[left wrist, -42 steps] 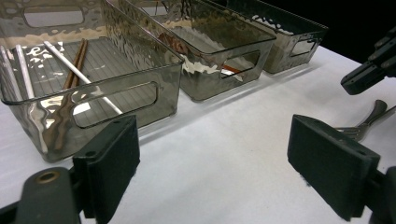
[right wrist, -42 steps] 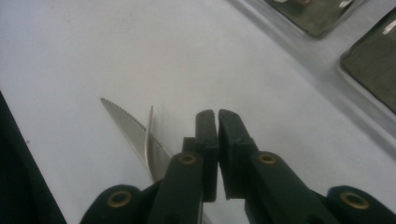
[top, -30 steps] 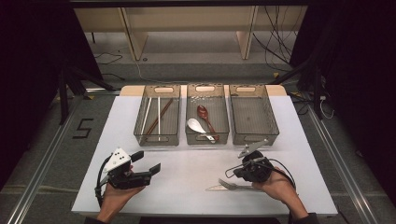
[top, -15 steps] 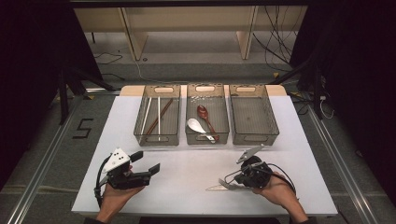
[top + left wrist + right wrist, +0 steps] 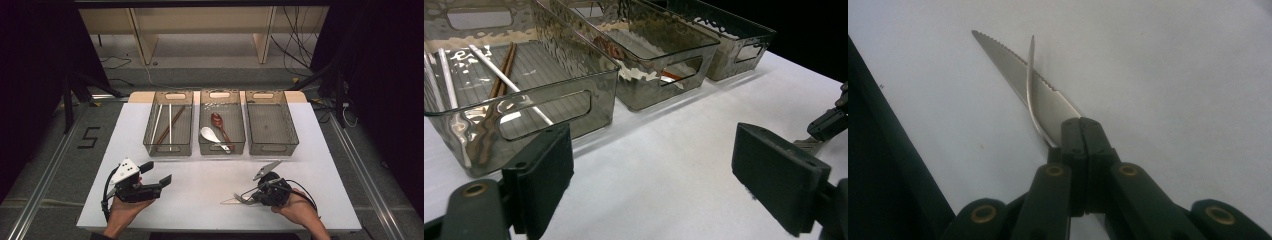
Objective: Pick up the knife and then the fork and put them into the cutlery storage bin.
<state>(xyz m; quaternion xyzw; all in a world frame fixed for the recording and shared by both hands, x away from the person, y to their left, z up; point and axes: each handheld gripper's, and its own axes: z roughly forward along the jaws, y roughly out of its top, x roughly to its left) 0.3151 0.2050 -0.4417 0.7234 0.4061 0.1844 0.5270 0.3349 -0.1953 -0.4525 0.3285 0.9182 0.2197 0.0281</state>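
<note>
Right gripper (image 5: 248, 196) is clamped on a serrated knife (image 5: 1018, 80) low over the white table (image 5: 200, 165), near its front edge, blade pointing left. Keep the grip firm and lift level before heading to the empty right bin (image 5: 270, 122) (likely target). Left gripper (image 5: 157, 175) idles, jaws apart. Versus a second ago: right hand shifted slightly, knife tip now leads left.

My right claw (image 5: 246, 198) has slid a little toward my edge of the tabletop (image 5: 210, 180) and tipped lower, jaws pressed together over the knife (image 5: 1023, 85). The blade's tip now lies further toward me and to the left, pointing along the white surface, and my right hand (image 5: 295, 210) has drawn back with it.
</note>
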